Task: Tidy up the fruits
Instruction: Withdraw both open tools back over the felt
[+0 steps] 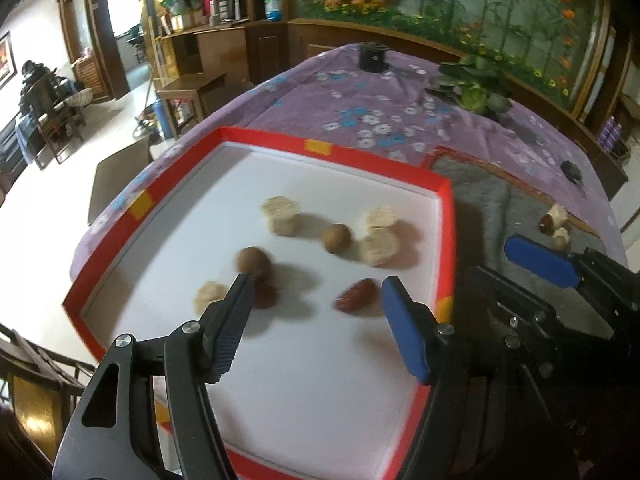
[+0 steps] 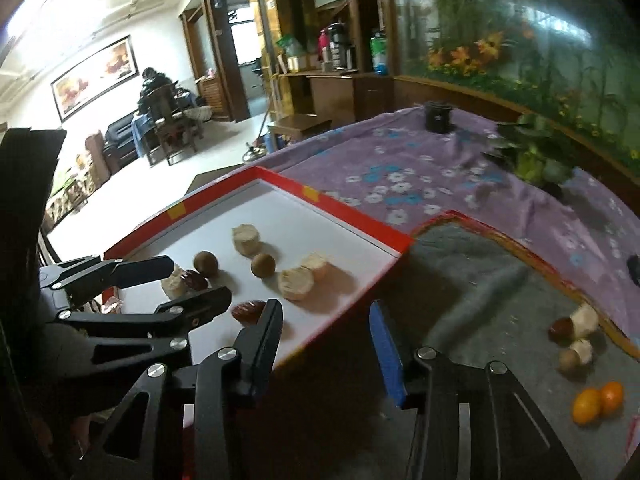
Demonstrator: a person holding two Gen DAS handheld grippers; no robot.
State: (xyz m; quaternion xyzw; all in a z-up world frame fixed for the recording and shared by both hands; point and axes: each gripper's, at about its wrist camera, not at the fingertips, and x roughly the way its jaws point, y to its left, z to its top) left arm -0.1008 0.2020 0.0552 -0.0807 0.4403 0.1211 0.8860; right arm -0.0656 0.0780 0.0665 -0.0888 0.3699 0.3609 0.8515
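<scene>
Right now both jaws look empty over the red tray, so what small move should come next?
Probably swing the right gripper toward the two orange fruits on the grey mat. The red tray already holds the round brown fruits and pale pieces, while the orange ones and a few other pieces lie outside it. The right gripper is open, empty and nearest that side.

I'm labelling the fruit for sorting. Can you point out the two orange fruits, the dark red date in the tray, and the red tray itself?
orange fruits [image 2: 587, 406]: right wrist view, on the nearer fruit's skin.
dark red date [image 1: 357, 295]: left wrist view, mid-body.
red tray [image 1: 276, 139]: left wrist view, far rim.
</scene>
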